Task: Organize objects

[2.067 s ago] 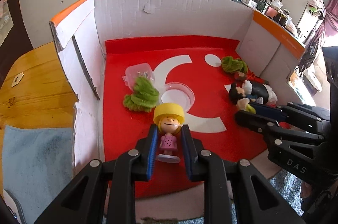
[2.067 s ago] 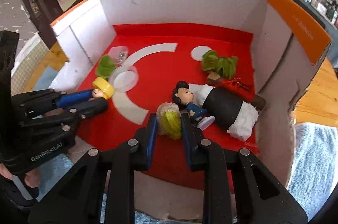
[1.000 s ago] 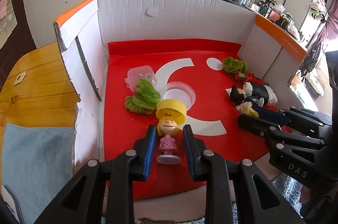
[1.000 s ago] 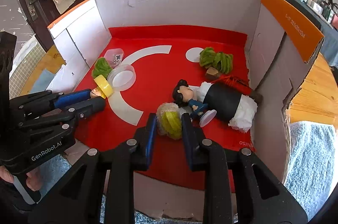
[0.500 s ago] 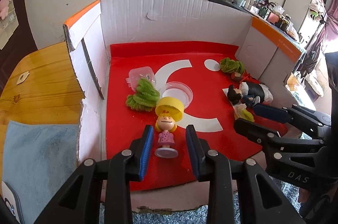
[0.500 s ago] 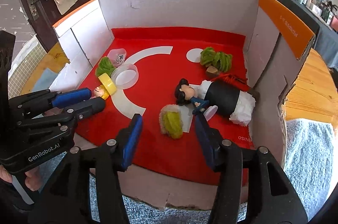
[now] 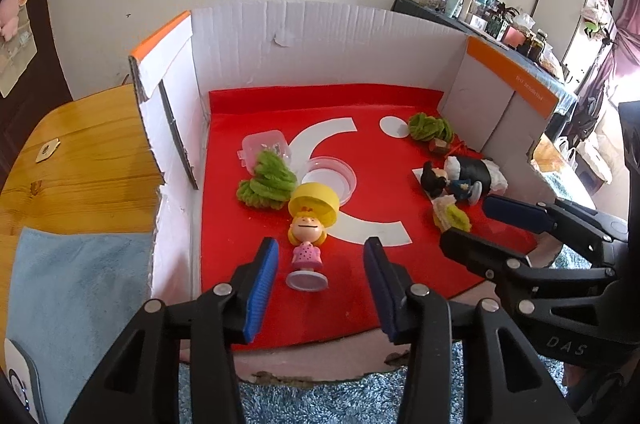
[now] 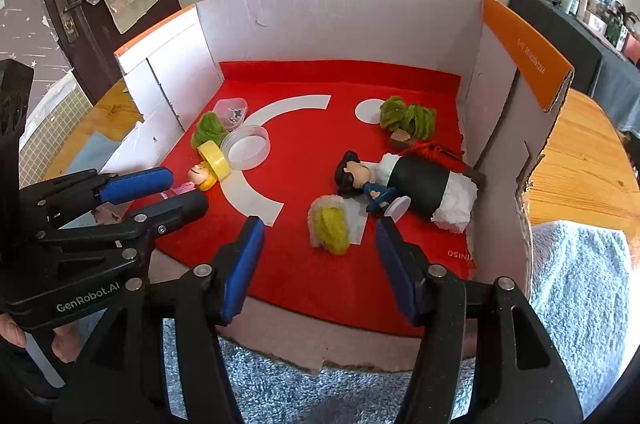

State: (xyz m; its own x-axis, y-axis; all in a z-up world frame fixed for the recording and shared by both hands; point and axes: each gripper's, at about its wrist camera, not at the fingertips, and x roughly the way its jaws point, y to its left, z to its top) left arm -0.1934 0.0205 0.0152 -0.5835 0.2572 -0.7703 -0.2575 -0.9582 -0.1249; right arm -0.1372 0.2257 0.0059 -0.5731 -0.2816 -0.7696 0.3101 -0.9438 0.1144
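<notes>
Toys sit on the red felt mat (image 7: pixel 360 95) inside the white cardboard box (image 7: pixel 320 39). Left wrist view: the yellow-haired girl figurine in a pink dress (image 7: pixel 307 224) lies between the left gripper (image 7: pixel 318 260) pads, untouched; its jaws have just been opening. A fuzzy green pipe-cleaner tree (image 7: pixel 266 179) half hides a clear plastic cup (image 7: pixel 262 145).

Right wrist view: the right gripper (image 8: pixel 318 236), also just opening, brackets a yellow-green fuzzy ball (image 8: pixel 330 224) without contact. Only here you see fingertips (image 8: pixel 12 330) at the edge, cut off. The dark-haired boy figurine (image 8: pixel 362 179) rests against a black-and-white roll (image 8: pixel 434 189).
</notes>
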